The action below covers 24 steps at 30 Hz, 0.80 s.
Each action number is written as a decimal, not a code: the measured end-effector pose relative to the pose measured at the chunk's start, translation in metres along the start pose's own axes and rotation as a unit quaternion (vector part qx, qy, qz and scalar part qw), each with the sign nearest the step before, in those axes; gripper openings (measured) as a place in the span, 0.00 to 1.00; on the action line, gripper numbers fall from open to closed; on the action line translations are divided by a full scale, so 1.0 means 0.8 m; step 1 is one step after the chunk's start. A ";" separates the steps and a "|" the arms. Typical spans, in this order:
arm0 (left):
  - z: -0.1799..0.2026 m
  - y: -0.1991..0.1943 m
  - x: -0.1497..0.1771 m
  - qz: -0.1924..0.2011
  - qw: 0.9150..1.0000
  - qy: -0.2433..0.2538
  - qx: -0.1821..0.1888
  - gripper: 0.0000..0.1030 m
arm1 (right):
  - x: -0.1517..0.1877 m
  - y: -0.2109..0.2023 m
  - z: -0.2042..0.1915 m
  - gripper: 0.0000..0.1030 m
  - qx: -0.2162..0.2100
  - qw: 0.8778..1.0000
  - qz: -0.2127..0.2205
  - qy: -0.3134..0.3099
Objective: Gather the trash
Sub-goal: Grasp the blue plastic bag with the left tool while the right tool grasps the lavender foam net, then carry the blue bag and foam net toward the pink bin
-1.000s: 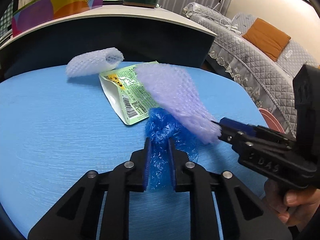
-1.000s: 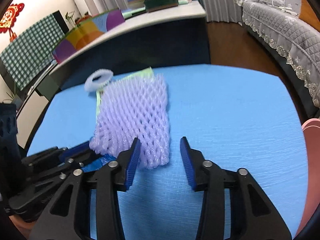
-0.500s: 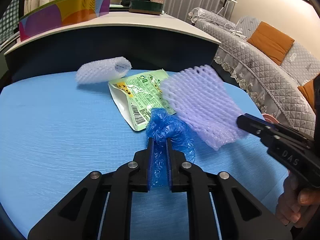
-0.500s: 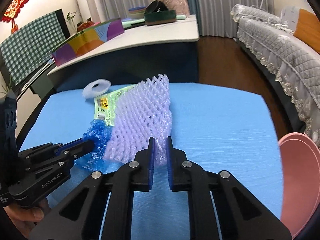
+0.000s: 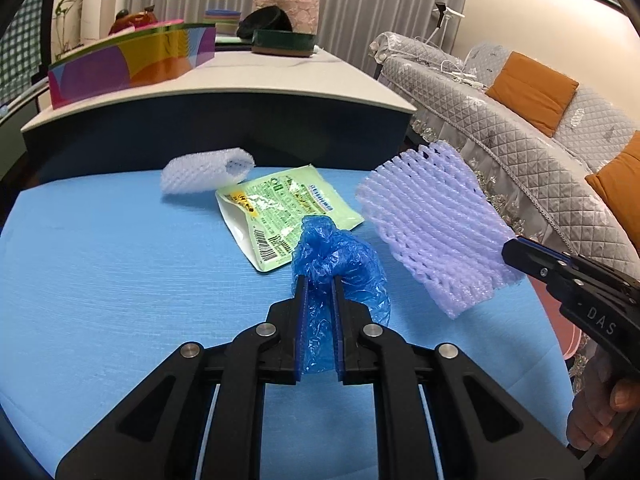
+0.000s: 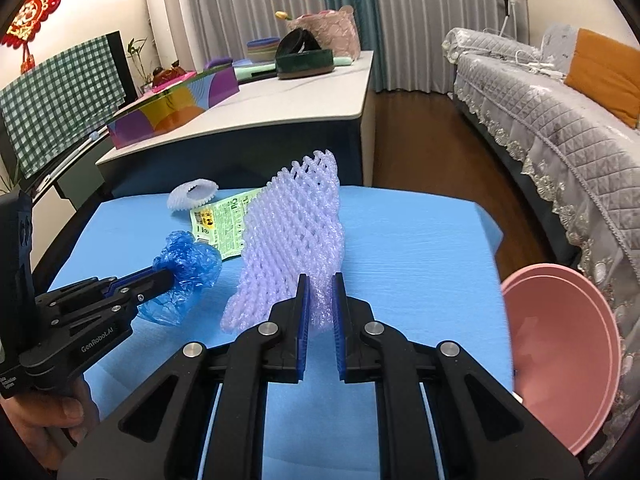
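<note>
The pink bowl [image 6: 560, 360] to the right of the right tool [image 6: 320, 280] is cut off by the picture's edge, and its rim looks blurry. In the left wrist view, the blue bag [image 5: 336, 256] in the left tool [image 5: 318, 280] hides a corner of the green packet [image 5: 280, 216], whose words are too small to read. The hand [image 5: 600, 420] holding the right tool is partly out of the picture.

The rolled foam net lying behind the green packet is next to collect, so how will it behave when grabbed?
The rolled foam net is an open tube lying on its side, so a nudge may roll it. Its mesh looks soft, so it will probably squash under the pads. It likely weighs little: the flat foam net stands up from one pinched edge.
</note>
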<state>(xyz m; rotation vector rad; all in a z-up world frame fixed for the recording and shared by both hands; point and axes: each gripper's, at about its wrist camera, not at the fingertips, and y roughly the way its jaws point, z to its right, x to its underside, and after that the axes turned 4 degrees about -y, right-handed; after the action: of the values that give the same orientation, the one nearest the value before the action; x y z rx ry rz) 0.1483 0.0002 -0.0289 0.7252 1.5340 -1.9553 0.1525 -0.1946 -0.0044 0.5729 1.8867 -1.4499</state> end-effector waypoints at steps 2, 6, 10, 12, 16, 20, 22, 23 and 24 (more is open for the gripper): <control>0.005 -0.007 0.001 0.004 1.000 0.004 0.001 0.10 | 0.001 -0.010 0.002 0.11 0.006 1.000 0.005 -0.001; 0.015 -0.018 0.002 0.012 1.000 0.010 0.005 0.10 | 0.003 -0.029 0.010 0.11 0.020 1.000 0.018 -0.001; 0.028 -0.023 0.003 0.020 1.000 0.019 0.007 0.10 | 0.004 -0.048 0.021 0.11 0.035 0.999 0.033 0.003; 0.035 -0.023 0.004 0.023 0.999 0.024 0.009 0.10 | 0.005 -0.058 0.028 0.11 0.042 0.998 0.040 0.006; 0.048 -0.022 0.005 0.026 0.999 0.031 0.012 0.11 | 0.008 -0.076 0.044 0.11 0.056 0.997 0.053 0.014; 0.065 -0.023 0.005 0.031 0.999 0.040 0.018 0.11 | 0.012 -0.087 0.059 0.11 0.066 0.996 0.059 0.020; 0.072 -0.023 0.006 0.032 0.998 0.043 0.021 0.10 | 0.013 -0.092 0.067 0.11 0.072 0.995 0.062 0.022; 0.076 -0.022 0.006 0.032 0.998 0.045 0.022 0.10 | 0.014 -0.095 0.070 0.11 0.075 0.995 0.064 0.022; 0.080 -0.022 0.006 0.032 0.998 0.047 0.024 0.11 | 0.014 -0.097 0.072 0.11 0.078 0.995 0.066 0.022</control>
<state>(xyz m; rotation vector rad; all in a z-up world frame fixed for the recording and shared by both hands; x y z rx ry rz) 0.1277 -0.0589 -0.0072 0.8883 1.5038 -1.9407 0.1056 -0.2726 0.0301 0.7946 1.7437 -1.5167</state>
